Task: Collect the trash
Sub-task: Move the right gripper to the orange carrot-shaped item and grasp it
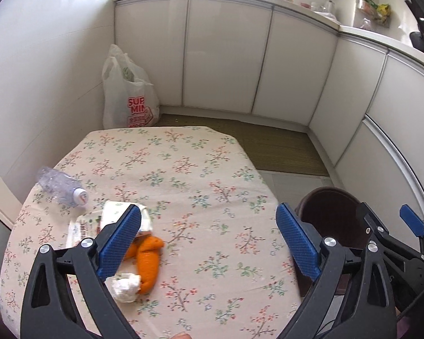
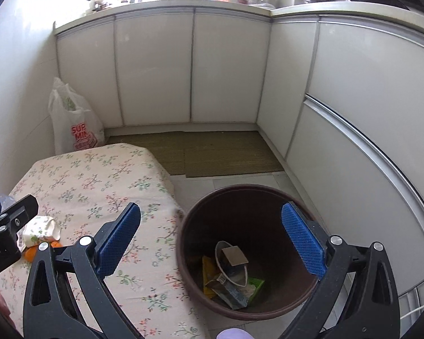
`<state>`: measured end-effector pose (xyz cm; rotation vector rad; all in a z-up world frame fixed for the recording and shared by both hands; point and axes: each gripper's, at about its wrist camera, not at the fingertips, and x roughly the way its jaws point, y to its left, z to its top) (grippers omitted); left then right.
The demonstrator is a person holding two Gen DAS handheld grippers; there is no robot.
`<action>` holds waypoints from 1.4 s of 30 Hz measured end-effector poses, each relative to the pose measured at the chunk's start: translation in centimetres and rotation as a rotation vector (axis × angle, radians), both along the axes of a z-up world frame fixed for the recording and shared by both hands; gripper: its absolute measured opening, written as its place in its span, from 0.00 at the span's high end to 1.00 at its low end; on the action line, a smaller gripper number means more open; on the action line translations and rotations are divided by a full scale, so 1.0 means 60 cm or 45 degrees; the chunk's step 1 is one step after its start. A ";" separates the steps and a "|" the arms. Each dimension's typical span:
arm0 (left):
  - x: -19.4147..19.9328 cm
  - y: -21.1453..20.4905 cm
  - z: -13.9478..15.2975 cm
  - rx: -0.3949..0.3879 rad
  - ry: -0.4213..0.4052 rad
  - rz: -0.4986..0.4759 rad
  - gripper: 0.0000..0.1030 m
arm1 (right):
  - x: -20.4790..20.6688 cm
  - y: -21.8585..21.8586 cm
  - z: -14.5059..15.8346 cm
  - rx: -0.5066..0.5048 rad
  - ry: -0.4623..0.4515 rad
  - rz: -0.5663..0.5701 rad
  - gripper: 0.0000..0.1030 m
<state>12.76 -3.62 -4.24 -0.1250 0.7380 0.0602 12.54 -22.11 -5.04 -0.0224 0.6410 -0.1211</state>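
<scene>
On the floral table (image 1: 183, 169) lie an orange peel (image 1: 148, 260), a crumpled white tissue (image 1: 125, 285), a floral wrapper (image 1: 118, 214), a flat printed packet (image 1: 79, 228) and a clear plastic bottle (image 1: 60, 186). My left gripper (image 1: 209, 243) is open and empty above the table, its left finger over the wrapper and peel. My right gripper (image 2: 212, 243) is open and empty above the brown bin (image 2: 189, 226), which holds several wrappers (image 2: 229, 282). The right gripper also shows in the left wrist view (image 1: 387, 226). The bin shows there too (image 1: 330, 197).
A white plastic shopping bag (image 1: 127, 99) stands on the floor in the corner behind the table. A woven mat (image 2: 212, 152) lies before white cabinets (image 2: 155, 67). The bin stands on the floor right of the table. The wall is close on the left.
</scene>
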 end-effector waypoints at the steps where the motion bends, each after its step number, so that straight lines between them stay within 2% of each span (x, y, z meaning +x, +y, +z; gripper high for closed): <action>1: -0.005 0.018 -0.001 0.007 0.004 0.021 0.09 | 0.002 0.019 -0.003 -0.004 0.011 0.030 0.07; 10: -0.058 0.201 -0.011 0.052 0.059 0.259 0.09 | 0.017 0.168 -0.034 -0.030 0.165 0.286 0.07; 12: -0.068 0.238 -0.018 0.049 0.076 0.302 0.09 | 0.023 0.199 -0.050 -0.010 0.228 0.345 0.07; 15: -0.085 0.289 -0.031 0.015 0.088 0.368 0.09 | 0.035 0.237 -0.086 0.121 0.380 0.432 0.07; 17: -0.093 0.319 -0.044 -0.028 0.103 0.408 0.09 | 0.046 0.261 -0.115 0.252 0.506 0.491 0.08; 21: -0.100 0.359 -0.066 -0.128 0.152 0.438 0.09 | 0.061 0.310 -0.164 0.327 0.648 0.528 0.19; 26: -0.102 0.380 -0.070 -0.160 0.153 0.441 0.09 | 0.073 0.356 -0.205 0.308 0.737 0.535 0.26; 28: -0.101 0.387 -0.071 -0.173 0.154 0.439 0.09 | 0.076 0.370 -0.218 0.280 0.753 0.541 0.31; 30: -0.099 0.391 -0.074 -0.185 0.162 0.440 0.09 | 0.078 0.381 -0.230 0.262 0.774 0.553 0.42; 32: -0.097 0.395 -0.079 -0.196 0.176 0.443 0.09 | 0.078 0.388 -0.234 0.219 0.755 0.560 0.47; 35: -0.093 0.397 -0.087 -0.206 0.201 0.446 0.09 | 0.079 0.388 -0.233 0.212 0.748 0.574 0.68; 39: -0.086 0.390 -0.098 -0.197 0.237 0.432 0.09 | 0.086 0.379 -0.233 0.275 0.748 0.571 0.76; 42: -0.081 0.380 -0.107 -0.185 0.272 0.413 0.09 | 0.090 0.364 -0.228 0.301 0.742 0.563 0.78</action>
